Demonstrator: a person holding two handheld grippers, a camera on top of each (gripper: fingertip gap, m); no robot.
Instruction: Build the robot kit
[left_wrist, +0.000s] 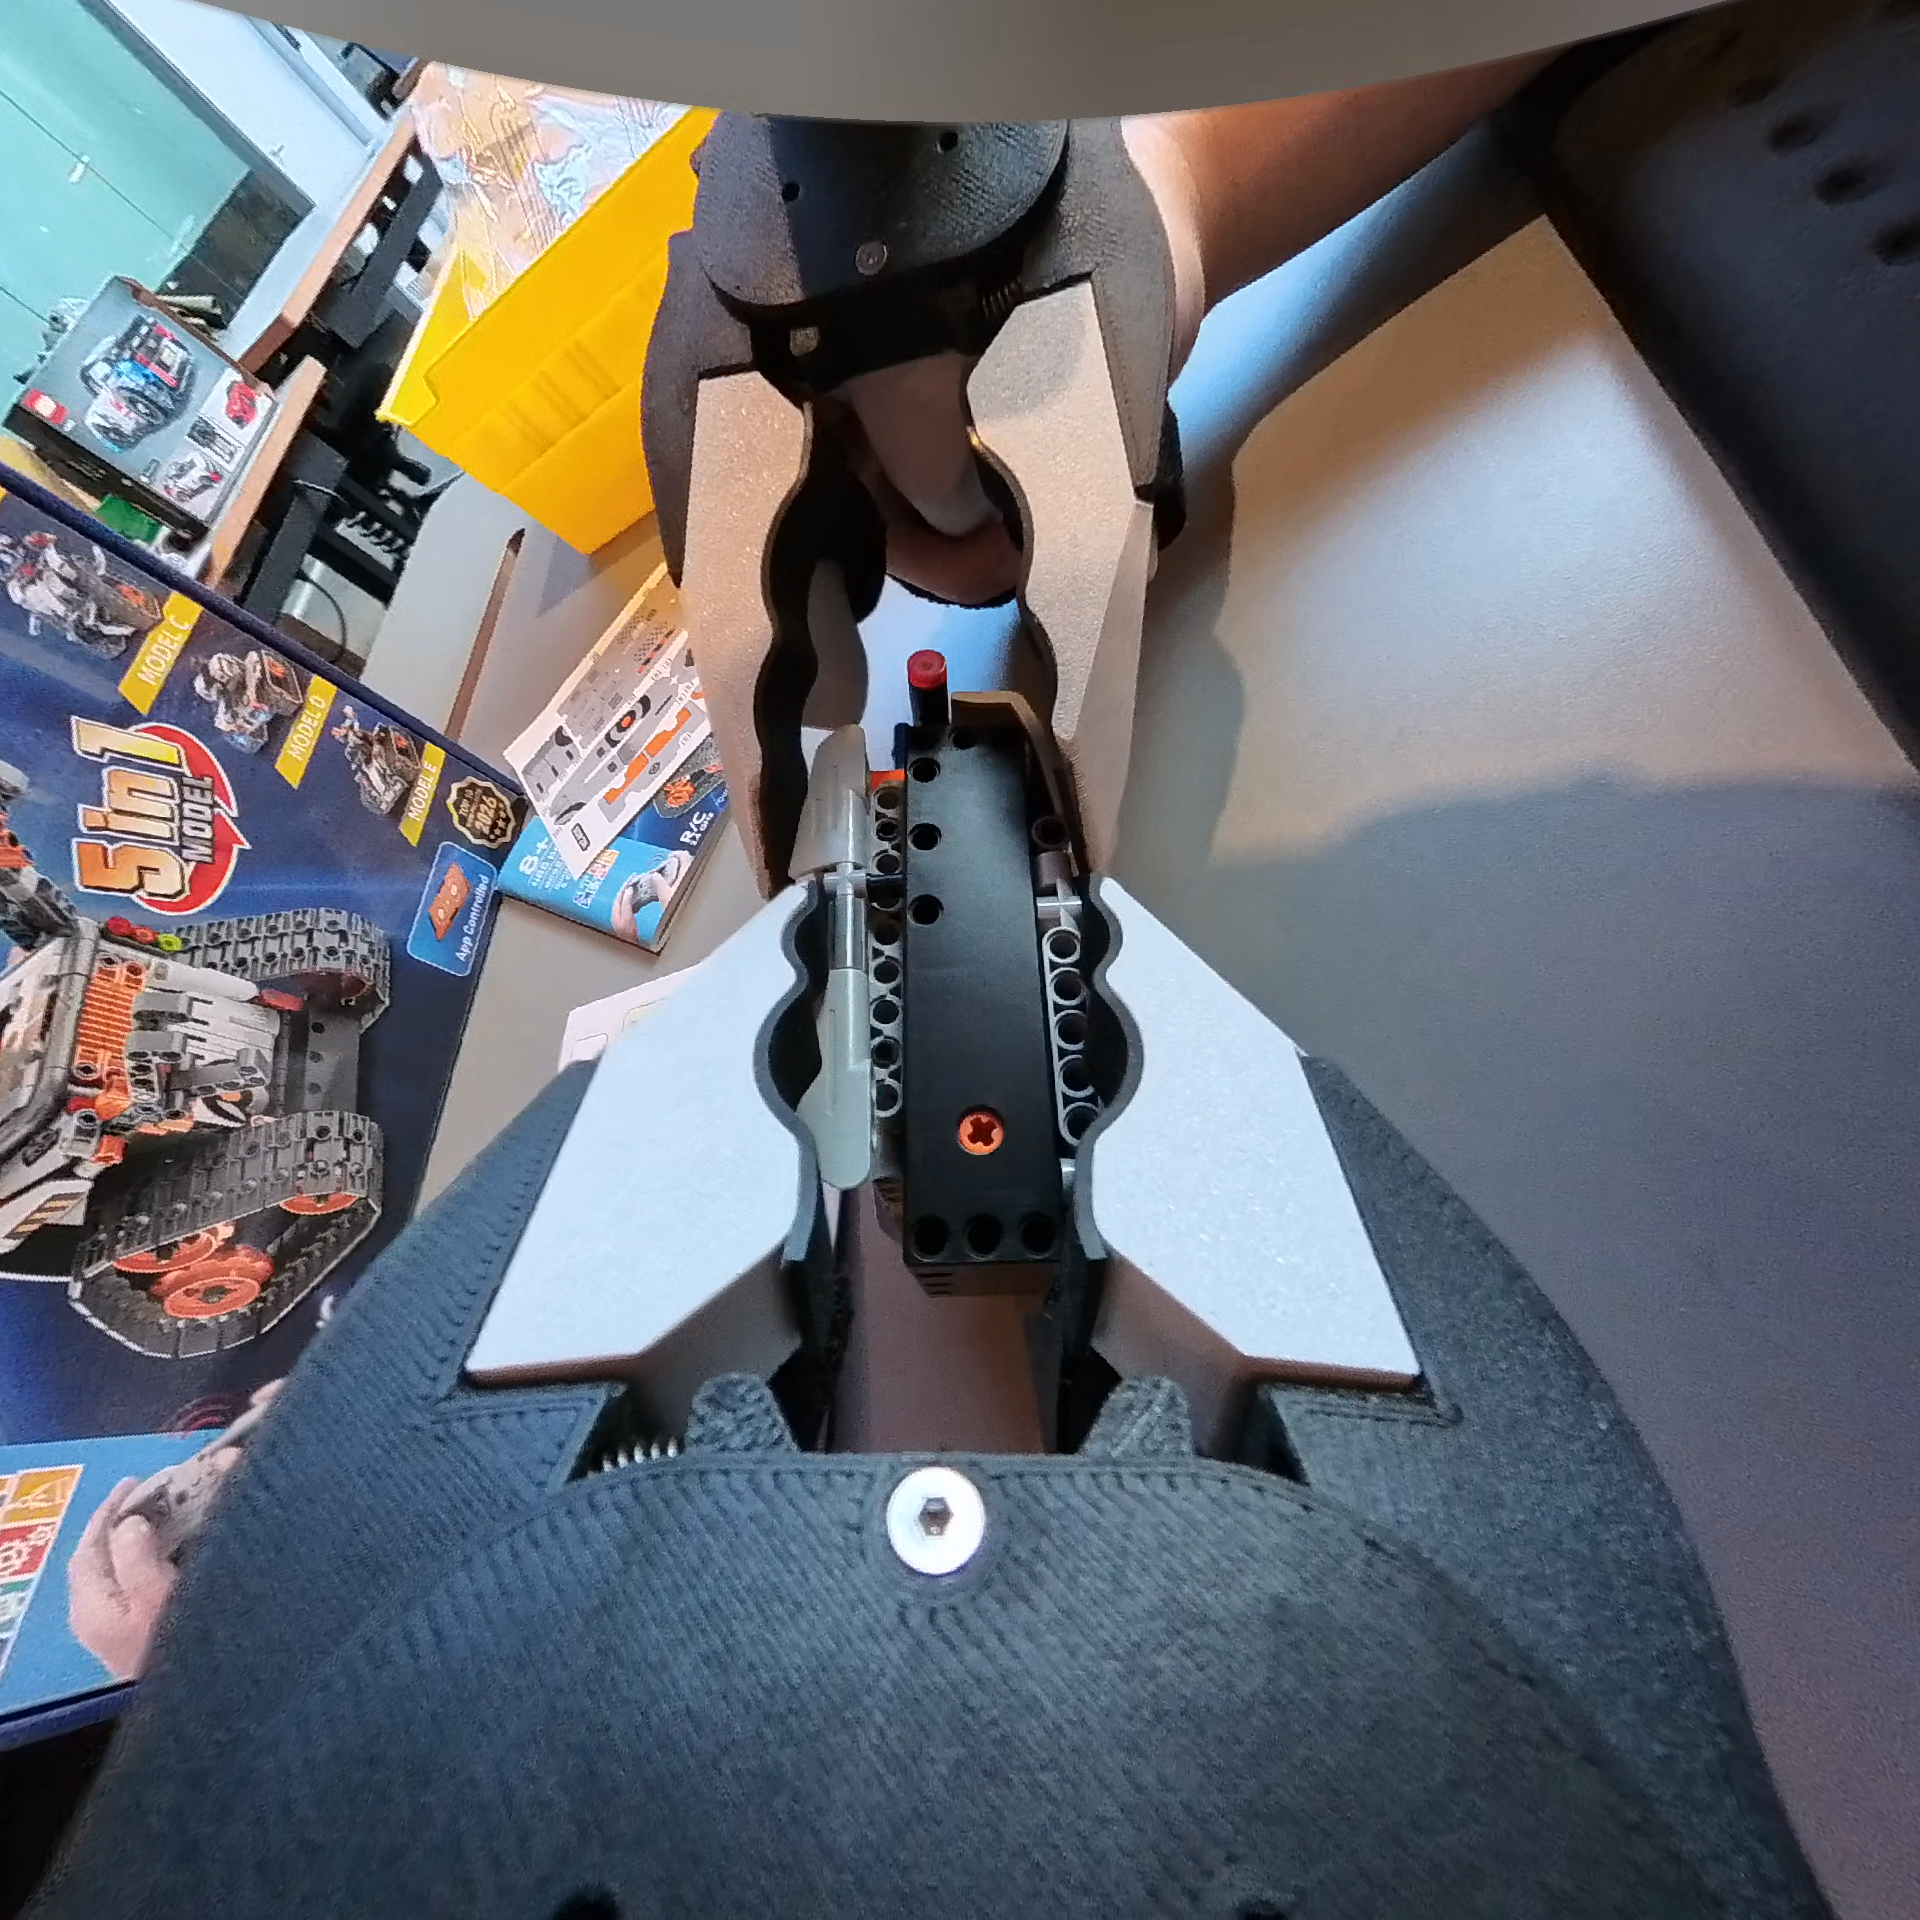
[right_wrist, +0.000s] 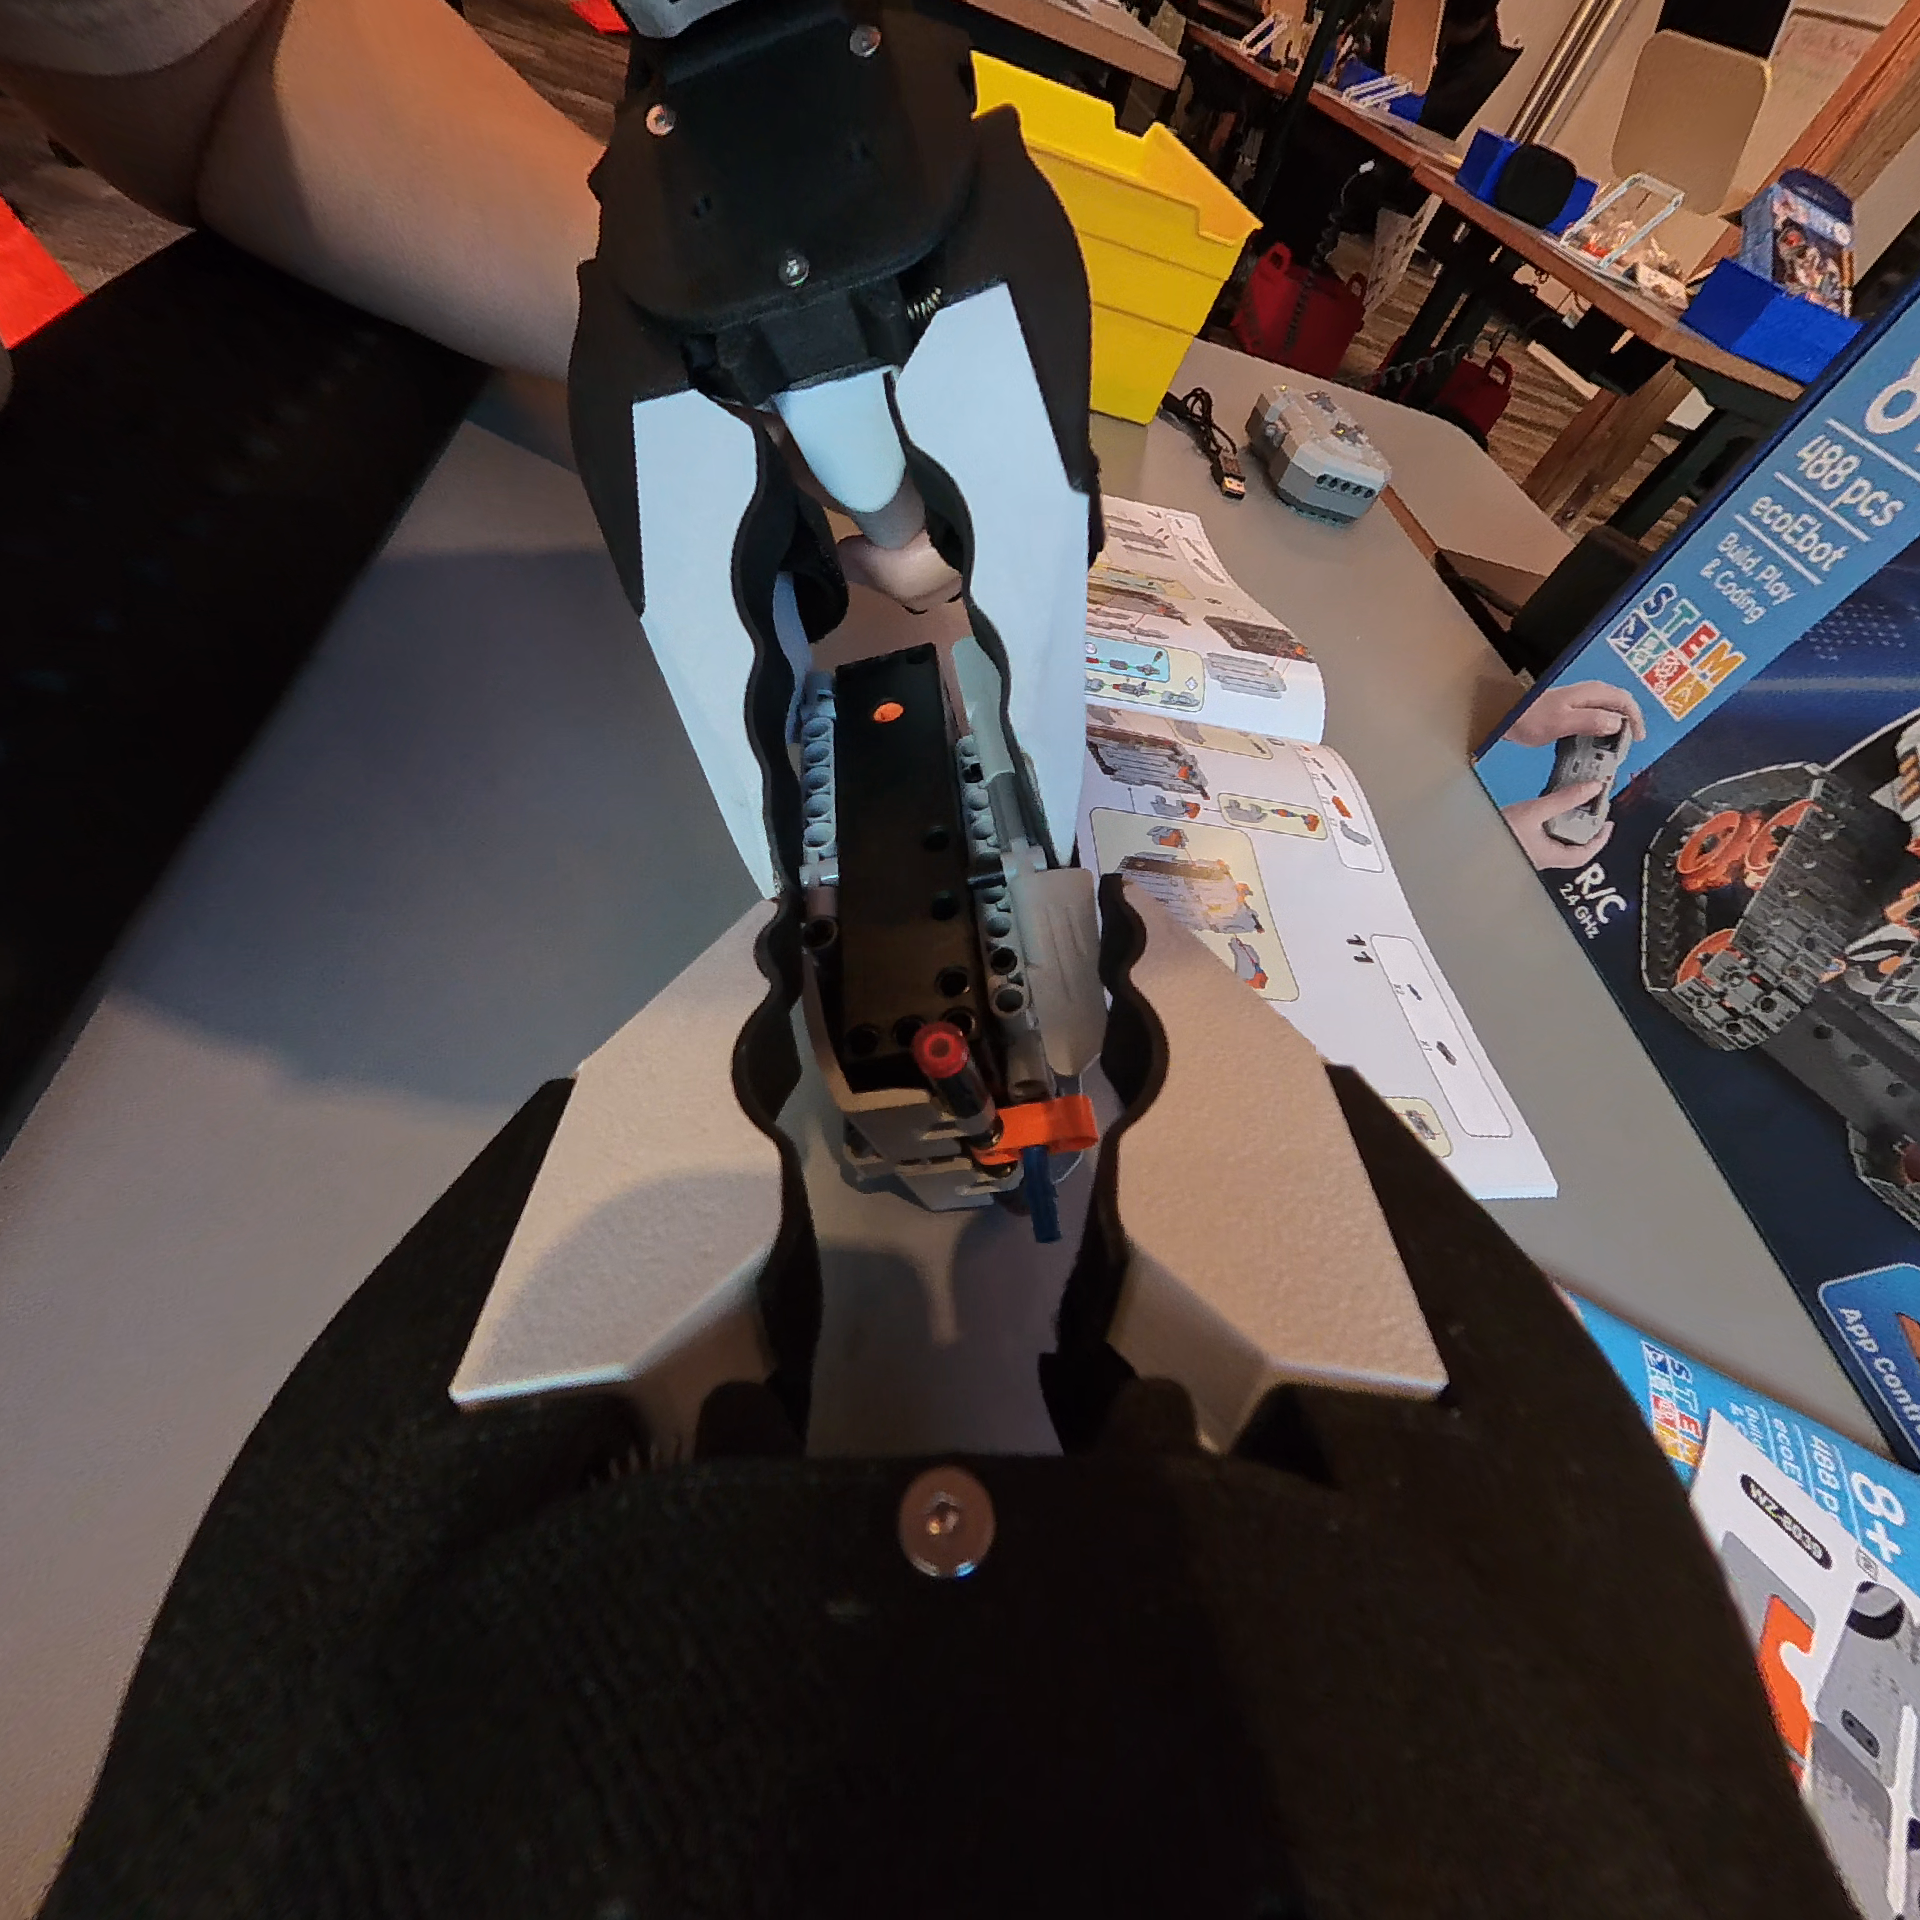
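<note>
A brick assembly (left_wrist: 971, 997), a black block with grey holed beams and a grey panel (left_wrist: 844, 1039), is held above the grey table (left_wrist: 1455, 727) between two grippers that face each other. My left gripper (left_wrist: 951, 904) is shut on the end with the orange cross hole. My right gripper (right_wrist: 945, 904) is shut on the other end of the assembly (right_wrist: 894, 883), by a red-tipped pin (right_wrist: 940, 1044), an orange connector (right_wrist: 1049, 1122) and a blue pin (right_wrist: 1042, 1195). The fingertips of both grippers nearly meet at mid-length.
A yellow bin (right_wrist: 1132, 239) stands at the far table edge. An open instruction booklet (right_wrist: 1247, 831) lies beside the grippers. A large blue kit box (right_wrist: 1766, 831) stands on the table. A grey brick hub (right_wrist: 1314, 457) and a USB cable (right_wrist: 1216, 447) lie farther back. The tips of both grippers are at nearly the same place.
</note>
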